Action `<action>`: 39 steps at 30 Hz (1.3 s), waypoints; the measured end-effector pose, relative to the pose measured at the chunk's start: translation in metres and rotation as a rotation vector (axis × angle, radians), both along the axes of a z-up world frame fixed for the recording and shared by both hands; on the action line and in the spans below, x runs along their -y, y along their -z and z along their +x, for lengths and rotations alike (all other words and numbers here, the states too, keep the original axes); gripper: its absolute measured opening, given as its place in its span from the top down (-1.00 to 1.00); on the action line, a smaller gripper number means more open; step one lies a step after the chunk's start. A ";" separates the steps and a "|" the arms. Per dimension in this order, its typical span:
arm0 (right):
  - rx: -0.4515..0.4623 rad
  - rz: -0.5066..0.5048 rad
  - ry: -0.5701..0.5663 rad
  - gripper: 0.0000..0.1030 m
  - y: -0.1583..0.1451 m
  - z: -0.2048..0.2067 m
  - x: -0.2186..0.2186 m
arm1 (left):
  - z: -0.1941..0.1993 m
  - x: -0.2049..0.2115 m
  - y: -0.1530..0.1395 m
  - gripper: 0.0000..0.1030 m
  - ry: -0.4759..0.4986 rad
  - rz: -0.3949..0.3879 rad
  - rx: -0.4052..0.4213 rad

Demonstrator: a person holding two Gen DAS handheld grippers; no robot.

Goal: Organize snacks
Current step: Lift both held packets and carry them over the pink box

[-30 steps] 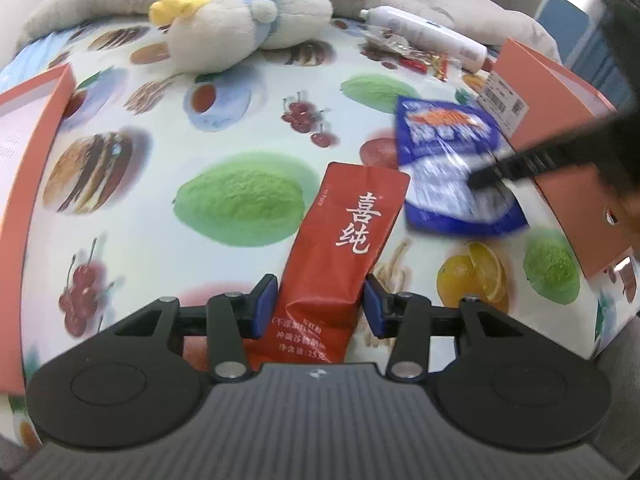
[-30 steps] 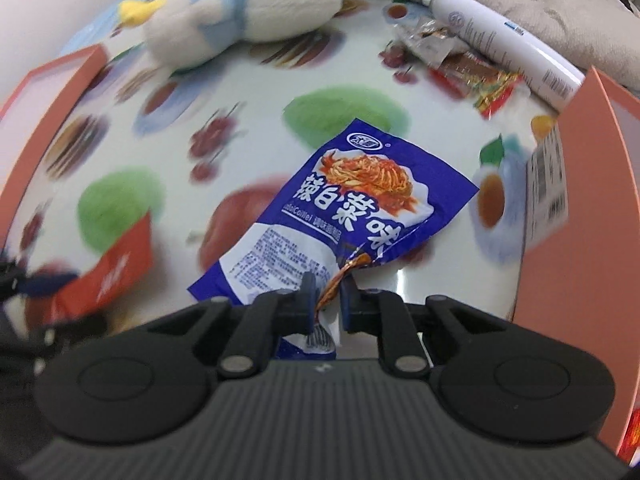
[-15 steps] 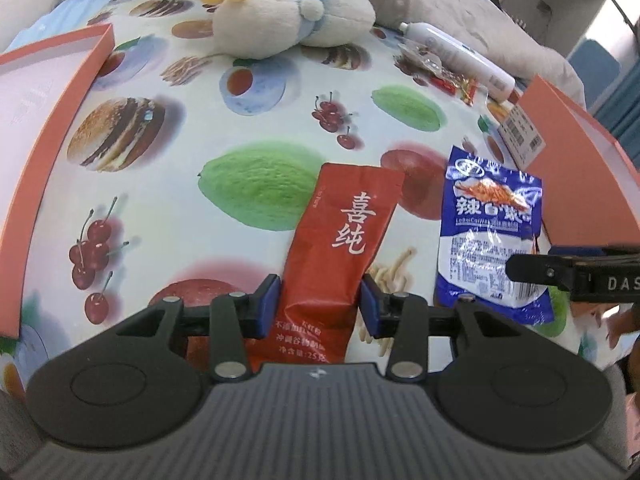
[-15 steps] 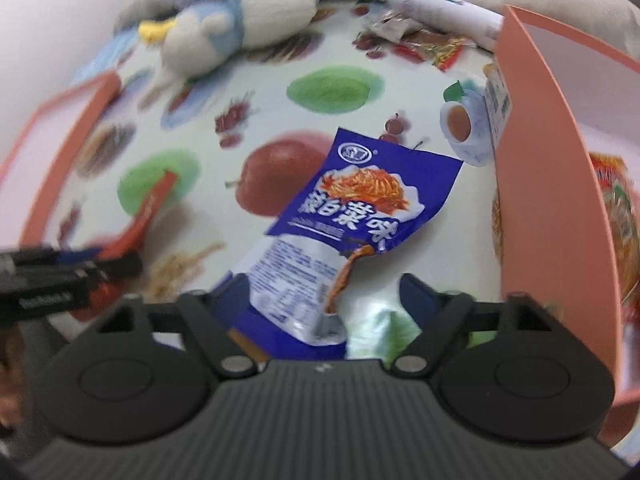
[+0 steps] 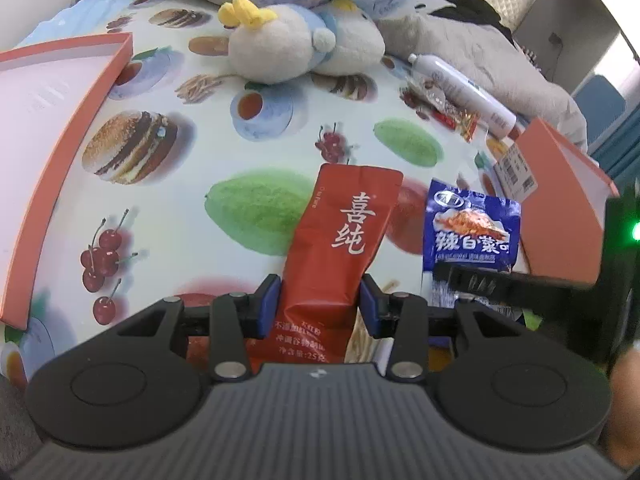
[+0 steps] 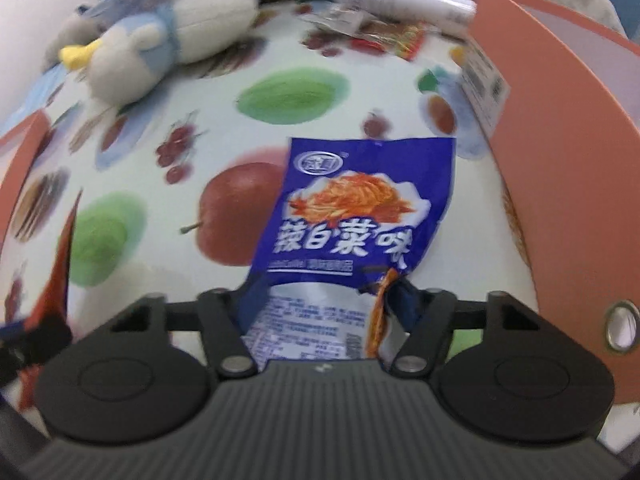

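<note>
While my left gripper (image 5: 320, 304) jaws clamp the red packet (image 5: 340, 248), my right gripper (image 6: 324, 304) jaws are closing around the blue packet (image 6: 360, 208) beside it. Next: firm grip, then lift toward the orange box (image 6: 560, 160).

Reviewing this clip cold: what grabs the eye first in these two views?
The red sachet gripped in the left gripper, front and centre over the fruit-print cloth. Beside it, the blue snack packet lies between the closing jaws of the right gripper. A plush bird lies at the far edge.
</note>
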State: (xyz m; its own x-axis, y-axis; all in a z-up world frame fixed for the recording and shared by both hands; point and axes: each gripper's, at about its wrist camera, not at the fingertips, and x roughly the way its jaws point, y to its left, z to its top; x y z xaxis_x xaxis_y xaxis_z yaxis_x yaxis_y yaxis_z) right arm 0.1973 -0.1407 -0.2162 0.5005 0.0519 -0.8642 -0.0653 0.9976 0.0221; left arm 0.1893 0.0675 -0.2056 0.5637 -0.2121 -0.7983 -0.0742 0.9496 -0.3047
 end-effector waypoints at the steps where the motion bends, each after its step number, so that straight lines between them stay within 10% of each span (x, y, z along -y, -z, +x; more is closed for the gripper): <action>1: 0.006 -0.009 -0.017 0.10 -0.001 -0.001 -0.003 | 0.001 0.001 -0.003 0.07 -0.003 -0.002 0.003; 16: 0.094 0.077 -0.024 0.29 -0.097 -0.031 0.025 | 0.009 0.021 -0.063 0.07 0.010 -0.047 0.060; 39: 0.408 0.072 0.041 0.29 -0.250 -0.068 0.110 | 0.029 0.124 -0.237 0.07 0.185 -0.060 0.330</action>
State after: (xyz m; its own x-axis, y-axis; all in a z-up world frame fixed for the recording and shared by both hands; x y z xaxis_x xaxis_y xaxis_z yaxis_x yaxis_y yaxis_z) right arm 0.1297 -0.2505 0.0341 0.8038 0.0778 -0.5898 -0.0432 0.9964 0.0726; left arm 0.2180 -0.0563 0.0312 0.7360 -0.3756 -0.5632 0.2086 0.9173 -0.3392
